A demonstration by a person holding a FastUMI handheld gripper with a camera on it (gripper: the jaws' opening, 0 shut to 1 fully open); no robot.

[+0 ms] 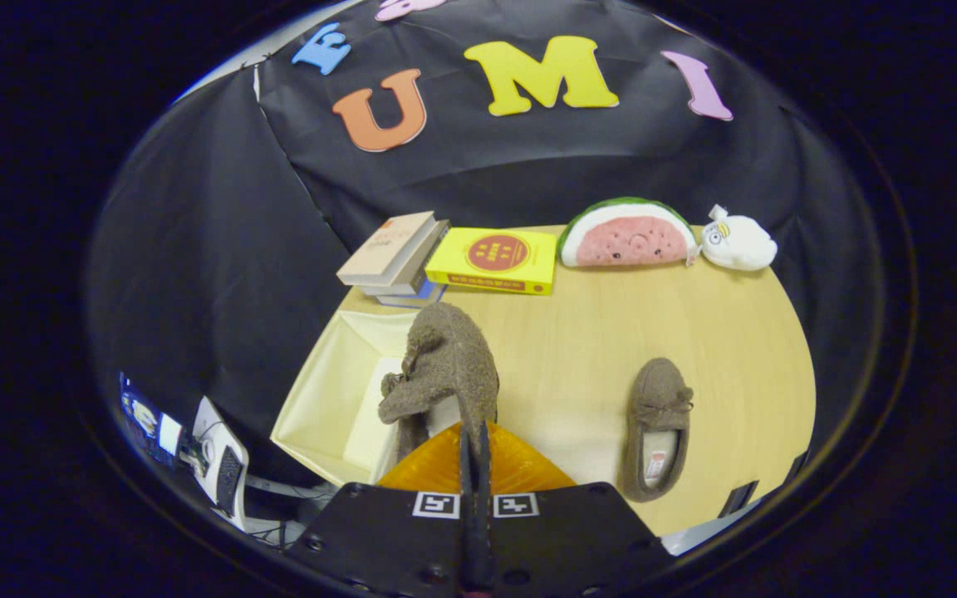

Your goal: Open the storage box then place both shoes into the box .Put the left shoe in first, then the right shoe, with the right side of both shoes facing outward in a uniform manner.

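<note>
My gripper point(475, 440) is shut on a brown fuzzy slipper point(445, 365), pinching its heel edge. The slipper hangs toe-up just ahead of the fingers, over the right rim of the open cream storage box point(321, 399). The box stands on the wooden table point(578, 349) left of the fingers, and its inside shows pale walls. The second brown slipper point(657, 428) lies flat on the table to the right of the fingers, opening up, with its bow toward the far side.
Beyond the box lies a stack of books point(395, 257) and a yellow book point(495, 260). A watermelon plush point(626, 233) and a white plush point(738, 241) sit at the table's far edge. Cables and devices point(213, 465) lie below the table on the left.
</note>
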